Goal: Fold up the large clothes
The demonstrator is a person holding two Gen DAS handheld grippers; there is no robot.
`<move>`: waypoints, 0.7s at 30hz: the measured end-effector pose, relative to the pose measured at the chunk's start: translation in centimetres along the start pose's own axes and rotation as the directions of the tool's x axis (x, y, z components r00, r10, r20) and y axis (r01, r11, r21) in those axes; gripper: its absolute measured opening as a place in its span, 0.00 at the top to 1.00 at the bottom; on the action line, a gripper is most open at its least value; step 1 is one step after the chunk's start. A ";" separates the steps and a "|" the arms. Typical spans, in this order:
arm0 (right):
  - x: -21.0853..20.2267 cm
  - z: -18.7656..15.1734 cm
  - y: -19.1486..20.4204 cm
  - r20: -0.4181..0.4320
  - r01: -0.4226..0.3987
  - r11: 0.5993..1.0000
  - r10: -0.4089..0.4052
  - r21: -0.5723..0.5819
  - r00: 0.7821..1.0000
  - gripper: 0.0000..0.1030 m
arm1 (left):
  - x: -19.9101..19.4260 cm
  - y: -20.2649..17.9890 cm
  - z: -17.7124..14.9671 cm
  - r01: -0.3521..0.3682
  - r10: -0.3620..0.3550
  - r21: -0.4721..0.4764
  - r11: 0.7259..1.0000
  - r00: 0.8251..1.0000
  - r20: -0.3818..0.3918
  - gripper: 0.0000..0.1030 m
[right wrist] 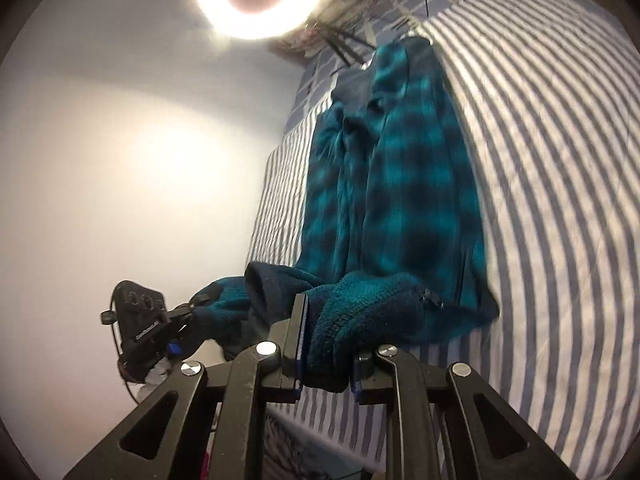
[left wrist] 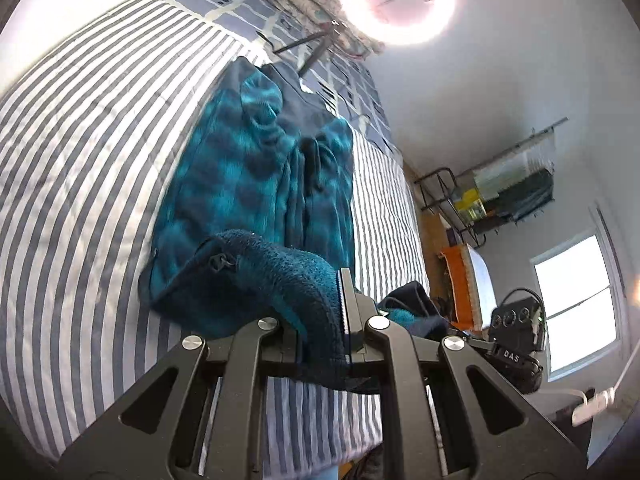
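On the striped bed [left wrist: 80, 152] | your teal fleece [left wrist: 256, 168] lies lengthwise, near hem lifted | your left gripper [left wrist: 320, 320] clamps one hem corner | your right gripper [right wrist: 326, 344] clamps the other corner

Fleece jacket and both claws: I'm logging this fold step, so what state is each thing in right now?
Fleece jacket: spread lengthwise on the bed, near hem lifted off it.
Left claw: shut on the jacket's hem.
Right claw: shut on the jacket's hem.
Striped bedsheet: flat under the jacket.
Ring light: on.
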State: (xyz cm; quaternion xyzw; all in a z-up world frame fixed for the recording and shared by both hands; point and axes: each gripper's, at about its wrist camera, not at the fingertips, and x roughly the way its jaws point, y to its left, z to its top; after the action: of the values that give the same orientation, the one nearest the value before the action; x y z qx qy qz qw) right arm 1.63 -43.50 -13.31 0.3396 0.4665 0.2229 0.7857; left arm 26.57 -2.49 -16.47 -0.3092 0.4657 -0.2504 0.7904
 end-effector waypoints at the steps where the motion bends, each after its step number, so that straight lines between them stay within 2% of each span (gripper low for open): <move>1: 0.5 1.0 0.3 0.004 0.013 1.000 -0.013 0.000 1.000 0.85 | 0.5 0.1 0.5 -0.002 0.002 -0.005 1.000 1.000 0.001 0.89; 4: 1.7 3.6 0.1 0.013 0.041 0.999 -0.041 0.010 0.999 0.85 | 2.6 0.4 2.5 -0.036 0.036 -0.010 0.999 0.999 0.007 0.89; 10: 5.5 6.4 -2.2 -0.027 0.086 0.994 -0.084 0.073 0.996 0.85 | 7.1 2.7 4.2 -0.092 0.090 -0.048 0.995 0.995 -0.046 0.89; 15: 8.1 7.4 -4.7 -0.052 0.075 0.987 -0.069 0.141 0.996 0.85 | 10.0 4.6 4.5 -0.128 0.122 -0.075 0.989 0.990 -0.076 0.89; 21: 9.8 7.6 -6.8 -0.080 0.062 0.979 -0.047 0.196 0.996 0.81 | 12.3 6.4 4.2 -0.137 0.125 -0.112 0.984 0.986 -0.107 0.88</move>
State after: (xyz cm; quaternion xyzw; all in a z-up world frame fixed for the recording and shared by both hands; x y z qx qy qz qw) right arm 13.13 -44.01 -21.54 0.3947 0.5247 0.1666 0.7356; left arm 36.40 -5.50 -26.68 -0.3118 0.5378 -0.1846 0.7612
